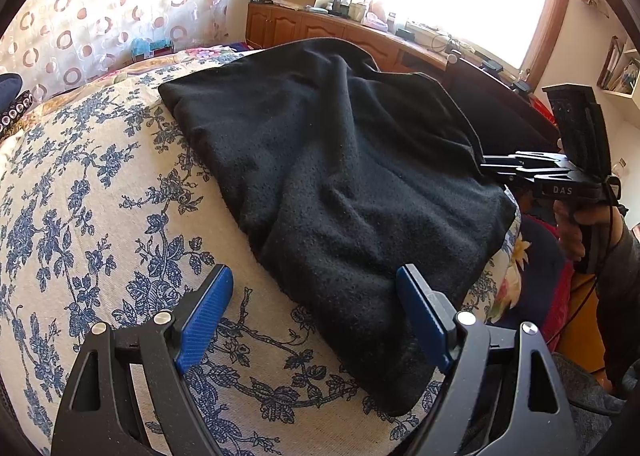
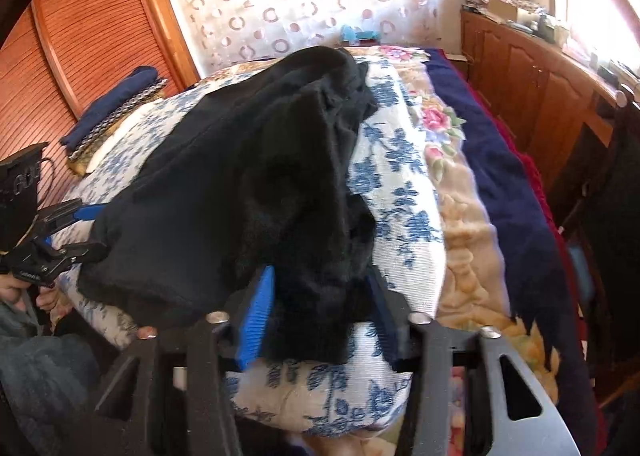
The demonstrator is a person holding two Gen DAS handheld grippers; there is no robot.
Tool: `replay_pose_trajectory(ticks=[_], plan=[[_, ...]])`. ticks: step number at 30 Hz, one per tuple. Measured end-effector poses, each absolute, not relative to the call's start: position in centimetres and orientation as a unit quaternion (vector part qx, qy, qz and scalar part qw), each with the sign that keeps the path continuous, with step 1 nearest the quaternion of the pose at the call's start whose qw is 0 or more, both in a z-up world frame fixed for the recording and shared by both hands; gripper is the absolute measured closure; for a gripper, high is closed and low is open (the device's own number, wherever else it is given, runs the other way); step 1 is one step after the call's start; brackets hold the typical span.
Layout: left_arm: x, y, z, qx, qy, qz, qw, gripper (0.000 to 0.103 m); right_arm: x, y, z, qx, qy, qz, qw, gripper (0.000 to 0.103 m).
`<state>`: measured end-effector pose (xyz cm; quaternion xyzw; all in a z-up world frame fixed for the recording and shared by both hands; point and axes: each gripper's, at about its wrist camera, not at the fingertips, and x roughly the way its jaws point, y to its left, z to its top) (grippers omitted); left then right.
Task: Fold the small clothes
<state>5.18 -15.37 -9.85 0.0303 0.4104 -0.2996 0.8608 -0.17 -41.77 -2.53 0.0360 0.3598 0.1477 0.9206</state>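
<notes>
The black fleece garment (image 1: pixel 340 184) lies rumpled on the cream bedspread printed with blue flowers (image 1: pixel 100 196), spread from the middle of the bed toward its near edge, with its near corner hanging slightly over that edge. The step in hand appears to be the taking of a grip for a first fold: the garment is not yet flattened or doubled over in any orderly way. The right gripper (image 2: pixel 320 312), seen in its own wrist view, has its blue ribbed pads (image 2: pixel 258 320) set on either side of a bunched fold of the garment at the near edge of the bed; the jaws stand narrow around the cloth, but motion blur prevents confirming that both pads press on it. The left gripper (image 1: pixel 320 316) hovers at the near edge, angled downward, with its jaws wide apart and nothing between the pads; the right-hand pad lies just over the garment hem, the left-hand pad over bare bedspread. The left wrist view shows the right gripper reaching level from the side, held by a hand in a grey sleeve (image 1: pixel 576 228). The next move calls for a confirmed pinch by the right gripper, then a matching grip by the left on the adjacent hem, so that both can lift and spread the cloth evenly. A single-layer pinch is preferable; bunched fleece may slip.
</notes>
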Motion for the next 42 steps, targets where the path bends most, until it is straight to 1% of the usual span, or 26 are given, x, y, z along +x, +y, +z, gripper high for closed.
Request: replay_pose_trajectory(ticks=[1, 2, 5, 10, 11, 12, 13, 14, 15, 17, 18, 19, 20, 21, 22, 23, 24, 25, 27, 28, 29, 30, 31, 37, 42], plan=[[5.2, -15.3, -9.9, 0.03, 0.41, -0.3, 0.861, 0.019, -0.2, -41.6, -2.5, 0.037, 0.36, 0.158, 0.919, 0.075], [5.2, -15.4, -9.9, 0.03, 0.411, -0.299, 0.861, 0.019, -0.3, -41.3, -2.5, 0.035, 0.359, 0.167, 0.918, 0.083], [5.2, -15.3, -9.9, 0.029, 0.411, -0.3, 0.861, 0.019, -0.5, -40.8, -2.3, 0.015, 0.355, 0.166, 0.92, 0.09], [5.2, -15.3, -9.9, 0.03, 0.41, -0.299, 0.861, 0.019, -0.3, -41.1, -2.2, 0.011, 0.351, 0.15, 0.924, 0.091], [5.2, -15.3, -9.9, 0.03, 0.41, -0.3, 0.861, 0.019, -0.3, -41.3, -2.1, 0.012, 0.348, 0.143, 0.927, 0.089], [5.2, -15.3, -9.9, 0.03, 0.41, -0.3, 0.861, 0.019, -0.2, -41.4, -2.1, 0.011, 0.345, 0.131, 0.929, 0.076], [5.2, -15.3, -9.9, 0.03, 0.41, -0.3, 0.861, 0.019, -0.3, -41.5, -2.1, 0.009, 0.343, 0.117, 0.932, 0.065], [5.2, -15.3, -9.9, 0.028, 0.41, -0.301, 0.86, 0.019, -0.2, -41.7, -2.1, 0.012, 0.343, 0.104, 0.934, 0.048], [5.1, -15.3, -9.9, 0.027, 0.411, -0.303, 0.86, 0.019, 0.1, -41.8, -2.3, 0.018, 0.343, 0.102, 0.934, 0.045], [4.8, -15.2, -9.8, 0.02, 0.414, -0.311, 0.855, 0.019, 0.7, -41.9, -2.8, 0.034, 0.351, 0.112, 0.929, 0.045], [4.7, -15.2, -9.8, 0.016, 0.416, -0.316, 0.853, 0.021, 0.8, -41.8, -3.0, 0.041, 0.354, 0.115, 0.927, 0.045], [4.5, -15.2, -9.8, 0.012, 0.418, -0.322, 0.849, 0.025, 0.9, -41.9, -3.1, 0.048, 0.355, 0.119, 0.926, 0.045], [4.3, -15.3, -9.8, 0.012, 0.419, -0.325, 0.848, 0.033, 0.8, -41.8, -3.2, 0.051, 0.353, 0.122, 0.926, 0.045], [4.1, -15.4, -9.7, 0.015, 0.419, -0.326, 0.847, 0.039, 0.8, -41.8, -3.2, 0.054, 0.353, 0.125, 0.925, 0.045], [3.9, -15.5, -9.7, 0.017, 0.42, -0.329, 0.846, 0.041, 0.8, -41.8, -3.2, 0.057, 0.354, 0.131, 0.924, 0.045], [3.6, -15.6, -9.7, 0.018, 0.422, -0.335, 0.843, 0.044, 0.7, -41.7, -3.3, 0.058, 0.355, 0.136, 0.923, 0.048], [3.4, -15.6, -9.7, 0.017, 0.423, -0.339, 0.841, 0.047, 0.6, -41.6, -3.4, 0.055, 0.357, 0.141, 0.922, 0.059], [3.3, -15.7, -9.7, 0.016, 0.424, -0.341, 0.839, 0.048, 0.5, -41.7, -3.4, 0.054, 0.359, 0.15, 0.92, 0.063], [3.1, -15.9, -9.7, 0.014, 0.426, -0.352, 0.833, 0.06, 0.4, -41.4, -3.5, 0.052, 0.361, 0.162, 0.917, 0.08], [3.0, -15.9, -9.7, 0.014, 0.426, -0.352, 0.833, 0.068, 0.6, -41.6, -3.3, 0.055, 0.36, 0.173, 0.915, 0.092], [3.0, -15.8, -9.6, 0.015, 0.426, -0.35, 0.834, 0.079, 0.5, -41.7, -3.3, 0.058, 0.359, 0.186, 0.913, 0.094], [2.9, -15.8, -9.5, 0.018, 0.422, -0.351, 0.836, 0.087, 0.4, -41.5, -3.2, 0.048, 0.356, 0.179, 0.916, 0.094], [2.7, -15.7, -9.0, 0.019, 0.414, -0.352, 0.839, 0.089, 0.3, -41.2, -3.0, 0.038, 0.352, 0.176, 0.919, 0.094], [2.3, -14.5, -4.2, -0.003, 0.352, -0.354, 0.867, 0.092, -1.7, -41.3, 0.7, 0.042, 0.277, 0.184, 0.942, 0.095], [2.6, -12.5, 1.9, -0.025, 0.288, -0.35, 0.891, 0.092, -3.5, -41.3, 5.1, 0.033, 0.207, 0.187, 0.96, 0.096]])
